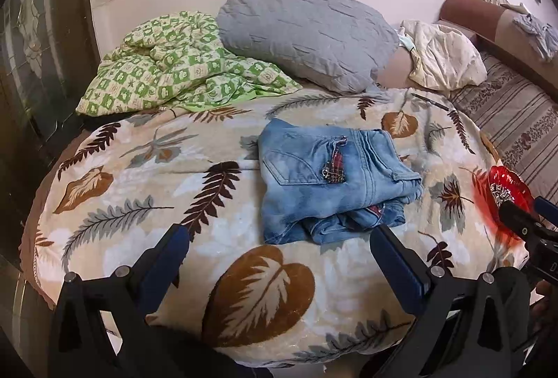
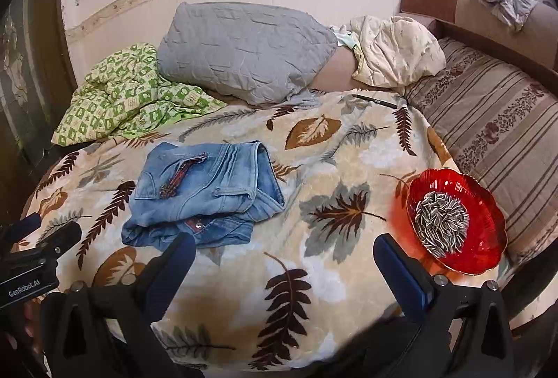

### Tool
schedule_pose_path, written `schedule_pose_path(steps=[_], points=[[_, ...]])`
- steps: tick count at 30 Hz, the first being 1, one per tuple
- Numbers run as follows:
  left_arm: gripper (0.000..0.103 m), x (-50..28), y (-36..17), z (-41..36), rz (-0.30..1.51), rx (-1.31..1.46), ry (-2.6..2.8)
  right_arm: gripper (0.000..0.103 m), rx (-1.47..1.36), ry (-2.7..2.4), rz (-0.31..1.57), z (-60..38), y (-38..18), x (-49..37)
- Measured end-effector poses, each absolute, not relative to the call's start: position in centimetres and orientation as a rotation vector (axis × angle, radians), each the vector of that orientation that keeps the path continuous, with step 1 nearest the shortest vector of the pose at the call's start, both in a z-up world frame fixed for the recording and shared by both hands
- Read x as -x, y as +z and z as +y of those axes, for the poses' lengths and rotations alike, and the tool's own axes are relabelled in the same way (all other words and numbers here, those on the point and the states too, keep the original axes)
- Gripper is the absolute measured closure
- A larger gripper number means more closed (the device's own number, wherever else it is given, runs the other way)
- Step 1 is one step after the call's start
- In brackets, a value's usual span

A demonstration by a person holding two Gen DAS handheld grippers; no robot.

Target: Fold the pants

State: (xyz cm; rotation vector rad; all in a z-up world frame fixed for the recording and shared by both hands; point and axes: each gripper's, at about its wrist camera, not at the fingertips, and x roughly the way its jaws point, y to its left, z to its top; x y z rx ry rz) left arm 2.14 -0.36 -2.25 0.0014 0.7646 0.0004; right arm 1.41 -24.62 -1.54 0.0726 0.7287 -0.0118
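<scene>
Left gripper (image 1: 279, 242): fingers spread wide, empty, hovering just short of the pants.
Right gripper (image 2: 284, 249): fingers spread, empty, beside the red dish (image 2: 488, 203) at 2 o'clock.
Pants (image 1: 331, 179): folded denim bundle mid-blanket (image 1: 139, 189); long axis runs 9 to 3 o'clock, waistband toward 3.
Far: grey pillow (image 1: 307, 32) at 12 o'clock.

One pair of folded blue jeans (image 1: 331, 179) lies on one leaf-print blanket (image 1: 167, 175). There is one grey pillow (image 1: 307, 32), one green checked quilt (image 1: 164, 67), one cream bundle of cloth (image 1: 443, 57), one dark pen (image 2: 375, 100) and one red bowl (image 2: 488, 224) of sunflower seeds (image 2: 441, 224). Two tools: left (image 1: 279, 238), right (image 2: 284, 249).
</scene>
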Motion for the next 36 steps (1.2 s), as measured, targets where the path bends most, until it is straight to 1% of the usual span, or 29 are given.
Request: schedule_pose_path(steps=[36], points=[[0.0, -1.78, -1.95, -0.58, 0.769, 0.006, 0.004, 0.0, -0.044, 0.006, 0.739, -24.25, -1.61, -1.55]])
